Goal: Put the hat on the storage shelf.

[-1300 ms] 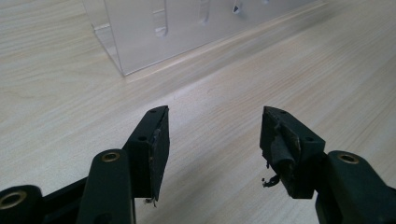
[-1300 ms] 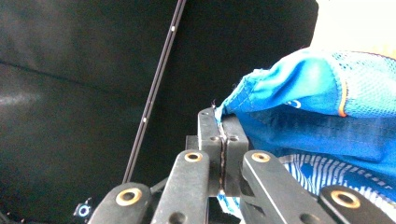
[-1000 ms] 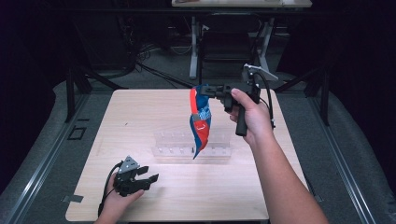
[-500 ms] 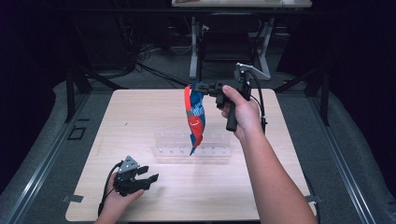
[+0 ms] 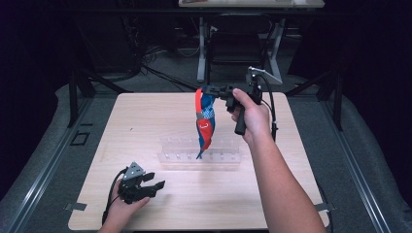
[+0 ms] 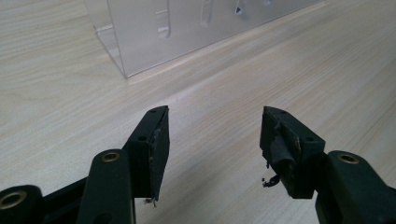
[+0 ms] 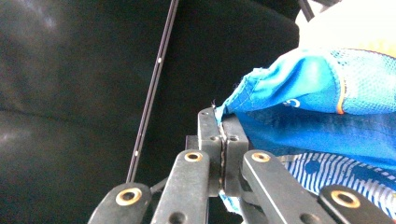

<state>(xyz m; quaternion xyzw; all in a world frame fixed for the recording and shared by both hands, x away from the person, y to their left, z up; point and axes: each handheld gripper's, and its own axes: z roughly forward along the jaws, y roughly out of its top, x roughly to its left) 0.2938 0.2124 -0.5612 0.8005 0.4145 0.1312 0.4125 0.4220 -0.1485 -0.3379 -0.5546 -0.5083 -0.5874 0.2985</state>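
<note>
A blue and red cloth (image 5: 204, 121) hangs in the air over the table's middle, its lower tip just above a clear plastic rack (image 5: 199, 154). My right gripper (image 5: 201, 91) is shut on the cloth's top edge; in the right gripper view the jaws pinch the blue hem (image 7: 233, 105) at the right gripper (image 7: 219, 126). The left gripper (image 5: 154, 180) rests near the table's front left, open and holding nothing. In the left gripper view the left gripper (image 6: 212, 140) points across bare wood at the rack's end (image 6: 154, 32).
The light wooden table (image 5: 145, 121) has dark floor and metal rails around it. A black frame and cables stand behind the far edge (image 5: 218, 43). The right forearm (image 5: 282, 179) crosses the table's right half.
The right gripper has carried the cloth slightly away from the person and higher over the rack. The left gripper has stayed in place.
</note>
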